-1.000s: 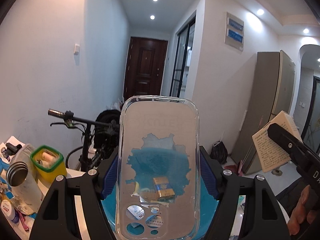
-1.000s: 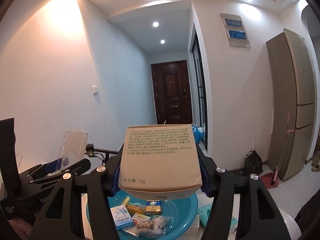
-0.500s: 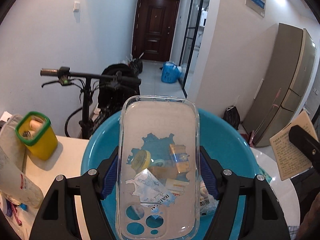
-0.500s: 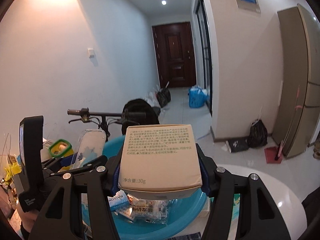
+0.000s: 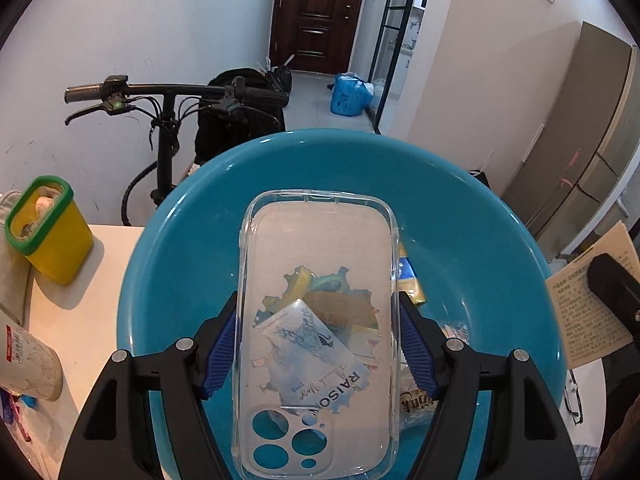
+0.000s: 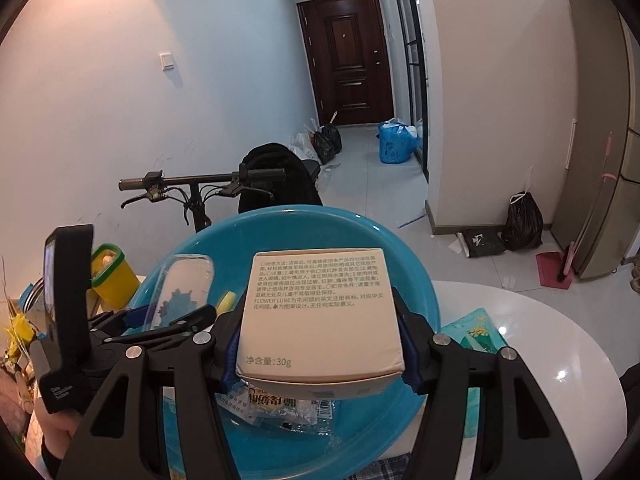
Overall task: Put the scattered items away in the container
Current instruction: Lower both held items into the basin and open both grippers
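Note:
My left gripper (image 5: 318, 344) is shut on a clear phone case (image 5: 316, 280) and holds it over the teal basin (image 5: 192, 216). Through the case I see packets and small boxes lying in the basin. My right gripper (image 6: 320, 344) is shut on a beige carton (image 6: 320, 304) with printed text, held above the same basin (image 6: 416, 280). The left gripper with the phone case (image 6: 182, 292) shows at the left of the right wrist view. The carton (image 5: 584, 304) shows at the right edge of the left wrist view.
A yellow tub with a green rim (image 5: 48, 228) stands on the white table (image 5: 88, 320) left of the basin. A bottle (image 5: 28, 360) lies at the far left. A teal packet (image 6: 476, 328) lies right of the basin. A bicycle (image 5: 168, 100) stands behind the table.
Both grippers have tilted downward and moved over the basin, still holding the phone case and the carton. The basin now fills the lower part of both views.

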The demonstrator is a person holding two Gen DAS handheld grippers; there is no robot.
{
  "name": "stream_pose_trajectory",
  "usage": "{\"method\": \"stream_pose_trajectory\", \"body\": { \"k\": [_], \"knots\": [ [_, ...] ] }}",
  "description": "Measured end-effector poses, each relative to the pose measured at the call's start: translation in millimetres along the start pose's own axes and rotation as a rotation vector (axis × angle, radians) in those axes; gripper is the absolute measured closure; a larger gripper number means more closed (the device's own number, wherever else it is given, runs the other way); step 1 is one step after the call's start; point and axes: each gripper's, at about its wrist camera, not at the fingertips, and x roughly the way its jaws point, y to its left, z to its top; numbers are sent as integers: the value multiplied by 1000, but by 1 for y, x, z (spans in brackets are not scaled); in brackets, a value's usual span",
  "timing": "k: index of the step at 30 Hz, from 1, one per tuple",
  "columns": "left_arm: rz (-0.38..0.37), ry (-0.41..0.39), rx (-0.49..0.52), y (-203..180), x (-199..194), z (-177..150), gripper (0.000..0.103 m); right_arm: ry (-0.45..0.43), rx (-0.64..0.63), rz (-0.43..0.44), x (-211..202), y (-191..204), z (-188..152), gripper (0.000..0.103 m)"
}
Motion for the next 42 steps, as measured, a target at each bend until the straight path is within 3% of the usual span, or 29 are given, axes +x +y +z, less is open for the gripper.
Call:
{"method": "stream_pose_trajectory", "body": {
  "k": [10, 13, 22, 26, 32, 42],
  "knots": [
    [-3, 10, -18, 1, 0, 1, 28, 1, -14, -4, 0, 5, 2, 44],
    [15, -24, -9, -1, -6, 1, 18, 2, -20, -4, 1, 8, 3, 44],
    [3, -106, -14, -2, -32, 7, 18, 23, -26, -7, 9, 8, 1, 44],
    [-4, -139, -27, -1, -44, 9, 18, 73, -24, -4, 25, 6, -5, 44],
    [-10, -131, -39, 2, -44, 12, 17, 153, -27, -9, 46, 5, -15, 44],
    [8, -103, -10, -5, -37, 8, 17, 179, -88, -34, 52, 16, -21, 44]
  ]
}}
